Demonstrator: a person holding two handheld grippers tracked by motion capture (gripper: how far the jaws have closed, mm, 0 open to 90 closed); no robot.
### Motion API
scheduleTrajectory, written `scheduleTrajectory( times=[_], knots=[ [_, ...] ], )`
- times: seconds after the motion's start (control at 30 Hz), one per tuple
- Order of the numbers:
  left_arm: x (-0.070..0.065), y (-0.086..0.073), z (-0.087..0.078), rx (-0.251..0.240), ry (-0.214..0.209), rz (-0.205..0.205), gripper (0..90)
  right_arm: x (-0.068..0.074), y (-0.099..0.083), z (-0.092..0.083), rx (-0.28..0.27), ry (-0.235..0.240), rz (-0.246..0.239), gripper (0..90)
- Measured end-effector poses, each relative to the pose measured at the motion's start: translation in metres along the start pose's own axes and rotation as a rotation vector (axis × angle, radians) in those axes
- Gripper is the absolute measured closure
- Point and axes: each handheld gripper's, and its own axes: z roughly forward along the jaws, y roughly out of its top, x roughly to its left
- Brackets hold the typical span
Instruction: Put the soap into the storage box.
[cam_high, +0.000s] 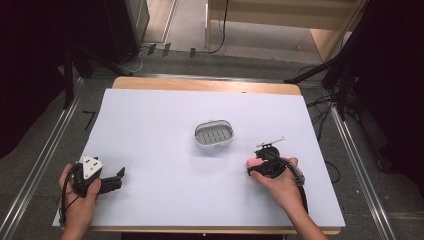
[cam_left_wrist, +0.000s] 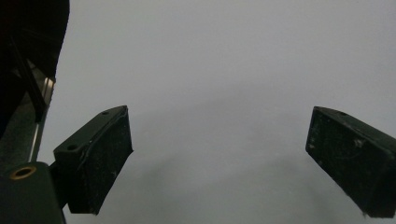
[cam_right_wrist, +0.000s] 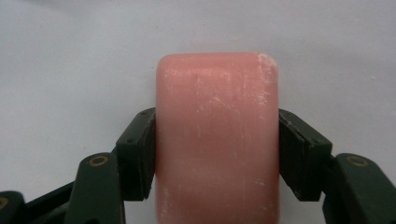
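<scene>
Pink scuffed soap bar between jaws

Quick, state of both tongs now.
Left tongs: open, nothing between them.
Right tongs: shut on the pink soap bar.

Surface: my table, covered by a white sheet, wooden edge showing at the far side.
Centre: grey slotted soap dish, standing alone.
Near right: pink soap bar, seemingly resting on the sheet.
Beyond it: small white item, too small to identify.
</scene>
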Motion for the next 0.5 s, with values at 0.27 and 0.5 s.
scheduleTrajectory(
  times=[0.27, 0.5],
  knots=[
    [0.0, 0.0001, -0.0001, 0.001, 0.0, 0.001, 7.7, 0.0024, 0.0023, 0.0005, 0.007, 0.009, -0.075, 38.6],
    [0.0, 0.0, -0.0001, 0.001, 0.0, 0.001, 7.6, 0.0063, 0.005, 0.0011, 0.018, 0.054, -0.154, 38.6]
  ],
)
